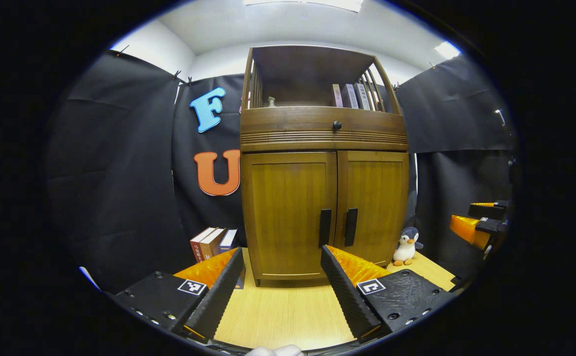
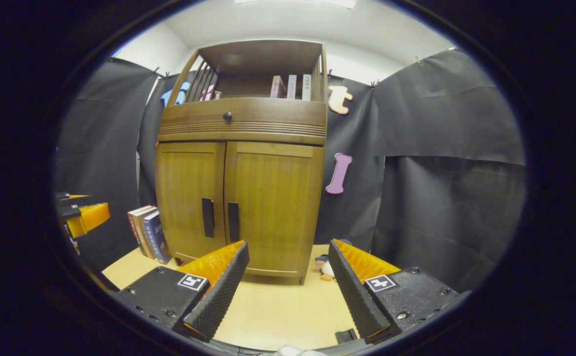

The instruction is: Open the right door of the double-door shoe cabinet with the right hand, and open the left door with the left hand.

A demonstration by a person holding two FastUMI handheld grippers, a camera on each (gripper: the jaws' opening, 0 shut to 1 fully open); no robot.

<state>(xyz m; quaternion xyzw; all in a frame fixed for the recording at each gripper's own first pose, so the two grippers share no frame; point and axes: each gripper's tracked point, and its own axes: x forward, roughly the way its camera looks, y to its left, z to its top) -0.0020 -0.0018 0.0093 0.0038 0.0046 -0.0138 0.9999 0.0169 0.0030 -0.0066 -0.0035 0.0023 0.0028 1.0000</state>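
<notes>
Both sets of fingers are held apart, well short of the shut shoe cabinet (image 1: 323, 198), whose handles (image 2: 220, 217) are faced ahead, ready for reaching

- Black cloth (image 1: 110, 163) hangs as the booth's wall, clipped along its top edge.
- White room wall (image 2: 362, 62) and ceiling show above it.
- Ceiling light panels (image 1: 446, 49) glow overhead.
- Pale wood-grain floor (image 2: 278, 306) lies below.
</notes>
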